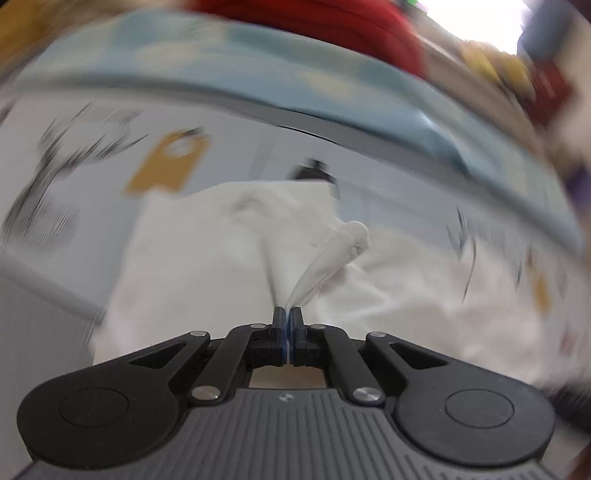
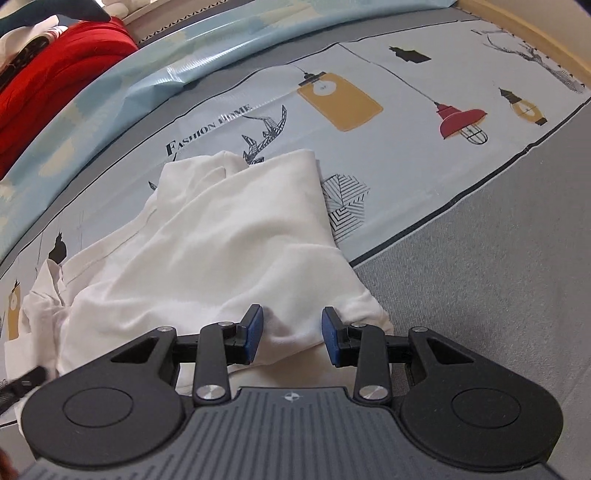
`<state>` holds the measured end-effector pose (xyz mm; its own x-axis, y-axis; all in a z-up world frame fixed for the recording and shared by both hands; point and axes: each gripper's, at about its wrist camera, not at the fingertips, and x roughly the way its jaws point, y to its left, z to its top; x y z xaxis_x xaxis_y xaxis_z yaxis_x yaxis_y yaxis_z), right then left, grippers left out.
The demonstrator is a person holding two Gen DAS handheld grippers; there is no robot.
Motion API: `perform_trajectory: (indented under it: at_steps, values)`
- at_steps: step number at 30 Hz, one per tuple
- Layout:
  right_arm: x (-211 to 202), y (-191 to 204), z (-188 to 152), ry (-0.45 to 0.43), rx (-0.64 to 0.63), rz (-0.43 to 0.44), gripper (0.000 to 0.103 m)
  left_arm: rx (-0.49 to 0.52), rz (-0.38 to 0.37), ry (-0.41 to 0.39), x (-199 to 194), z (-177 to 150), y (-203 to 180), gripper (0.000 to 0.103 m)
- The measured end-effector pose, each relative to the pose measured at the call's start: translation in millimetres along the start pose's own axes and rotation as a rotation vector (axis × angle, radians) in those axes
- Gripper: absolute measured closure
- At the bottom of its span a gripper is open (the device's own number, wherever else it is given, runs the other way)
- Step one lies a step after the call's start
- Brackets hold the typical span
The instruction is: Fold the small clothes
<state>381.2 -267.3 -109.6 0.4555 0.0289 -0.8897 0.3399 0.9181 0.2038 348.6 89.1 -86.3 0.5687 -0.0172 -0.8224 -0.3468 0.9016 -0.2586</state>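
Two tongs were set on the white garment (image 2: pixel 221 236), stretched away across the desk (image 2: pixel 480 277). Left tongs (image 1: pixel 287 314) were clamped on a pinched fold; right tongs (image 2: pixel 292 334) were held apart, astride its near hem.

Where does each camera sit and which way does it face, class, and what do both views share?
Left wrist: on the left hand-held gripper, looking down along its fingers, shut on a pinch of the white garment; picture blurred; no hand shows.
Right wrist: on the right hand-held gripper, looking down at the white garment; fingers apart over its near edge; no hand shows.
Shared: the garment, the printed cloth with a yellow lamp, and red fabric beyond.
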Motion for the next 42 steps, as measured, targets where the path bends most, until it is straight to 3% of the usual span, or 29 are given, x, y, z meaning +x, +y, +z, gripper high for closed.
perform_trajectory:
  at_steps: [3, 4, 6, 8, 10, 14, 18, 22, 26, 28, 30, 33, 35, 38, 42]
  values:
    - [1, 2, -1, 0.001, 0.016, -0.004, 0.066, -0.065, 0.038, 0.036, -10, -13, 13, 0.101]
    - [3, 3, -1, 0.002, 0.017, -0.007, 0.066, -0.094, 0.009, 0.061, -8, -17, 19, 0.099]
    - [4, 3, -3, 0.005, 0.022, -0.014, 0.066, -0.169, -0.055, 0.105, 0, -15, 34, 0.089]
    - [4, 3, -4, 0.007, 0.034, -0.015, 0.066, -0.195, -0.101, 0.116, 6, -7, 45, 0.070]
    - [2, 3, -5, 0.003, 0.032, -0.015, 0.066, -0.212, -0.096, 0.096, 9, 2, 54, 0.067]
    - [4, 5, -8, 0.007, 0.023, -0.018, 0.066, -0.288, 0.011, 0.050, 7, 16, 79, 0.067]
    - [5, 7, -7, 0.009, 0.025, -0.018, 0.066, -0.289, 0.034, 0.027, 8, 27, 89, 0.067]
    - [4, 10, -5, 0.007, 0.025, -0.009, 0.066, -0.253, 0.016, 0.083, 22, 26, 87, 0.067]
    - [3, 9, -4, -0.002, 0.027, -0.012, 0.066, -0.176, 0.070, 0.057, 15, 21, 79, 0.092]
    - [2, 6, -4, -0.010, 0.040, -0.013, 0.066, -0.171, 0.087, 0.023, 0, 22, 75, 0.095]
    - [1, 4, -3, -0.016, 0.057, -0.004, 0.066, -0.178, 0.094, -0.003, -21, 22, 71, 0.095]
    - [1, 1, -4, -0.009, 0.075, 0.014, 0.066, -0.166, 0.223, -0.068, -45, 19, 69, 0.095]
    - [1, 0, -4, -0.013, 0.079, 0.010, 0.066, -0.216, 0.279, -0.024, -41, 15, 81, 0.094]
    - [2, -1, -5, -0.005, 0.087, 0.001, 0.066, -0.247, 0.278, 0.103, -21, 13, 95, 0.089]
    - [7, -4, -6, 0.004, 0.078, -0.050, 0.066, -0.200, 0.260, -0.026, -42, 20, 87, 0.089]
